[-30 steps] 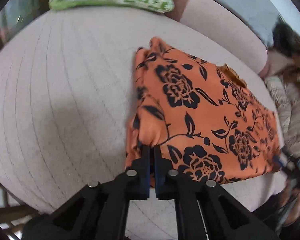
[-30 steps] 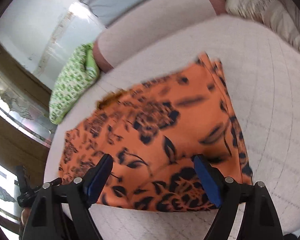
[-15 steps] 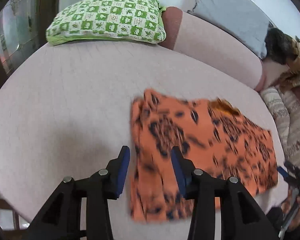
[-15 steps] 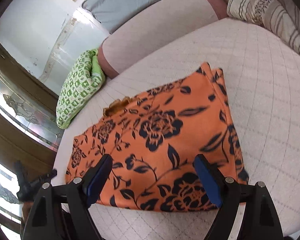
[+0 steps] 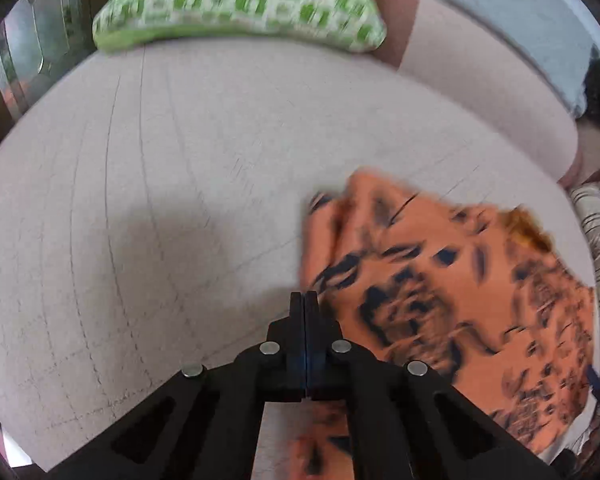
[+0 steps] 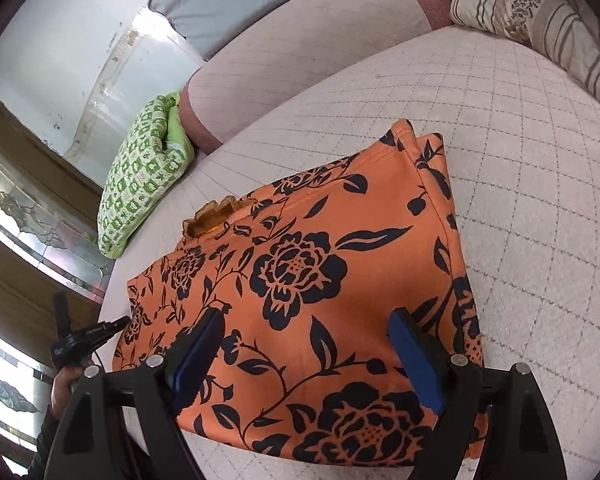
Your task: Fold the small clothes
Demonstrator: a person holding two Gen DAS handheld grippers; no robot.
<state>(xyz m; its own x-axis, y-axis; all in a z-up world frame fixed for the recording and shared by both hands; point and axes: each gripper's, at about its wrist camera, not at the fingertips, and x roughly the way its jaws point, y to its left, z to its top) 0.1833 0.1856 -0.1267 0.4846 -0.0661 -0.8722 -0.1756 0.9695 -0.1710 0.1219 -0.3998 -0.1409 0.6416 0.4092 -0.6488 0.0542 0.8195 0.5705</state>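
An orange garment with dark flower print lies folded flat on the pale quilted cushion. In the left wrist view the garment is blurred and sits to the right of my left gripper, which is shut with nothing between its fingers and hovers beside the cloth's left edge. My right gripper is open, its blue pads wide apart just above the garment's near edge. The left gripper also shows small at the garment's far left corner.
A green checked pillow lies at the back of the cushion, also in the right wrist view. A striped cushion sits at the right. A grey pillow leans on the backrest. Bare cushion surface lies left of the garment.
My left gripper let go of the garment's edge, opened, then shut empty and moved left of the cloth. The garment settled flat. The right gripper stayed open over the near edge.
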